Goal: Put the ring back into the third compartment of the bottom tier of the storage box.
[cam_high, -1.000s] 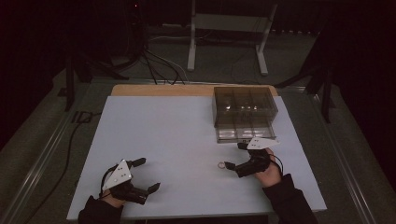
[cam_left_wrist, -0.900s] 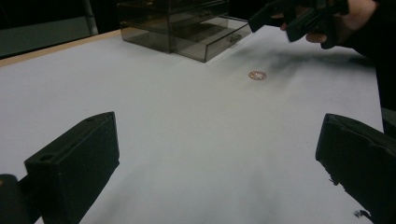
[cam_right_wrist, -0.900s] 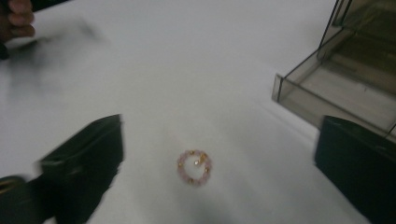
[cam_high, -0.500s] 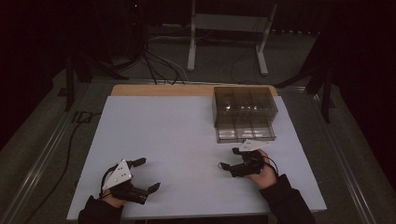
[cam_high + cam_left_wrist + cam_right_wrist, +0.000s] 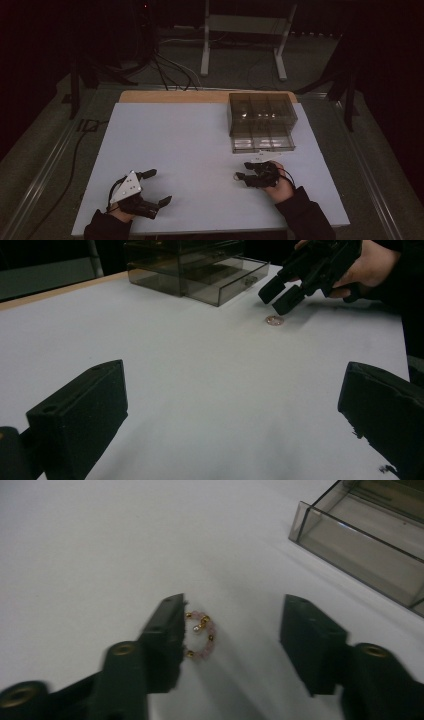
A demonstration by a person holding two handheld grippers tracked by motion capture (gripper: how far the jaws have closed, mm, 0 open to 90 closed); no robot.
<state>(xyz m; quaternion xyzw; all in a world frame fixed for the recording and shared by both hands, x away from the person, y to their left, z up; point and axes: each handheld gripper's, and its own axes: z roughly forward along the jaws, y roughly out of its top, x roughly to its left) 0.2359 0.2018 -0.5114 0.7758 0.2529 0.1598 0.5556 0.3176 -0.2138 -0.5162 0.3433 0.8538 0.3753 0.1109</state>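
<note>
A beaded bracelet (image 5: 200, 636) is straddled on the bench (image 5: 190, 145) by the spread right gripper (image 5: 232, 640); at 7 o'clock, the left gripper (image 5: 154, 187) is parted, empty.

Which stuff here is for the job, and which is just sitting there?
For the job, I'd guess:
- small beaded bracelet, lying between the right gripper fingers
- smoky plastic drawer box, one drawer pulled out

Just there:
- left gripper, open, away from both
- cables on the floor
- white metal stand
</note>
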